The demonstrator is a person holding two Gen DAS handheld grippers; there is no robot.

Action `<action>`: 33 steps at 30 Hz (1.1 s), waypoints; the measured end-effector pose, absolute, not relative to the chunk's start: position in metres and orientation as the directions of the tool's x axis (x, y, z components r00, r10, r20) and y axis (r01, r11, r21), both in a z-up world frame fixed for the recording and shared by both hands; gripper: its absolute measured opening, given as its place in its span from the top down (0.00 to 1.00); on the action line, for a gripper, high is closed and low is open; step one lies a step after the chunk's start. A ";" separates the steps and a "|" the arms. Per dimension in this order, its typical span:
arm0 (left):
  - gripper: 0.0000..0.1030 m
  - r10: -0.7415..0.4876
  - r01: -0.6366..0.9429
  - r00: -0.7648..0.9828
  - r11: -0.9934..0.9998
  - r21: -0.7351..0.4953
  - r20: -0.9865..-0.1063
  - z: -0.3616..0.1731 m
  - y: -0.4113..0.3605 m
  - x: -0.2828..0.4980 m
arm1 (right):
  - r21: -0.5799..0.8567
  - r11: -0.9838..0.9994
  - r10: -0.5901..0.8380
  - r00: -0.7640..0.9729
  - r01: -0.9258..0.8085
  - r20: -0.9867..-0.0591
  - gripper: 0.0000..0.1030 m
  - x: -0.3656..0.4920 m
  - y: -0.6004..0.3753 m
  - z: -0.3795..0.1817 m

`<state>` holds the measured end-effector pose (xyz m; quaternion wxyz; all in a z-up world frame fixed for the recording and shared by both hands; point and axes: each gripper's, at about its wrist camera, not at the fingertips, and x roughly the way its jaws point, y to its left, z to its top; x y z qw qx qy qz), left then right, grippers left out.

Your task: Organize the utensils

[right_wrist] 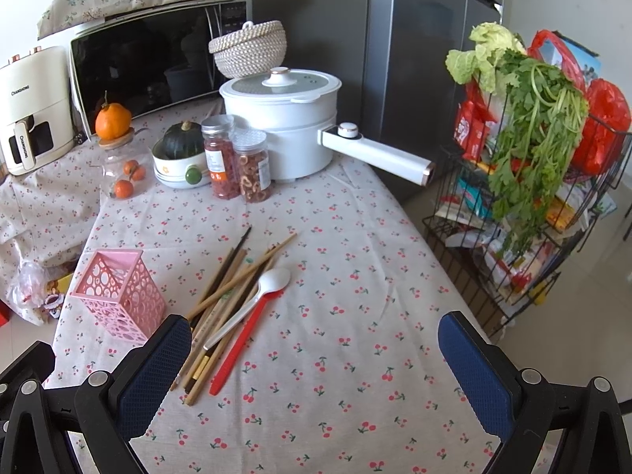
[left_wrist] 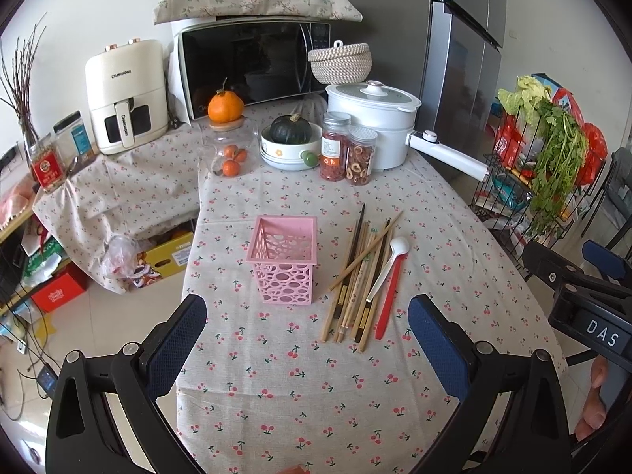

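Your right tool (right_wrist: 314, 359) hangs open and empty with the chopstick pile (right_wrist: 221, 308) touching its left finger, long axis running away from you; your left tool (left_wrist: 308, 339), also open, faces the pink holder (left_wrist: 283, 262) beside them on the tabletop (right_wrist: 355, 355).

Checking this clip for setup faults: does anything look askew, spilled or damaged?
Only the chopsticks: a loose crisscrossed pile under the white spoon and red spoon, beside the empty upright pink holder. Nothing looks spilled or damaged.

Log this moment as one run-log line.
left tongs open, empty | right tongs open, empty | pink holder upright | chopsticks, spoons loose beside it
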<state>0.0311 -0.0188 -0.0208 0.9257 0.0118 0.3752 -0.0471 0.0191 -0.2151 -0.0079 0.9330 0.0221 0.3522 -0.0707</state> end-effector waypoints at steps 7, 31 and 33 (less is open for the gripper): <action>0.00 -0.079 0.097 0.713 0.995 -0.013 -0.696 -0.021 -0.019 0.031 | -0.012 0.989 -0.120 0.740 0.149 -0.662 0.01 0.019 -0.216 -0.008; 0.00 -0.114 0.101 0.691 0.993 -0.061 -0.714 -0.033 -0.007 0.043 | -0.006 0.990 -0.106 0.728 0.139 -0.678 0.01 0.029 -0.224 -0.015; 0.00 -0.107 0.093 0.672 0.994 -0.059 -0.733 -0.037 -0.006 0.051 | 0.011 0.990 -0.095 0.719 0.141 -0.688 0.00 0.035 -0.229 -0.017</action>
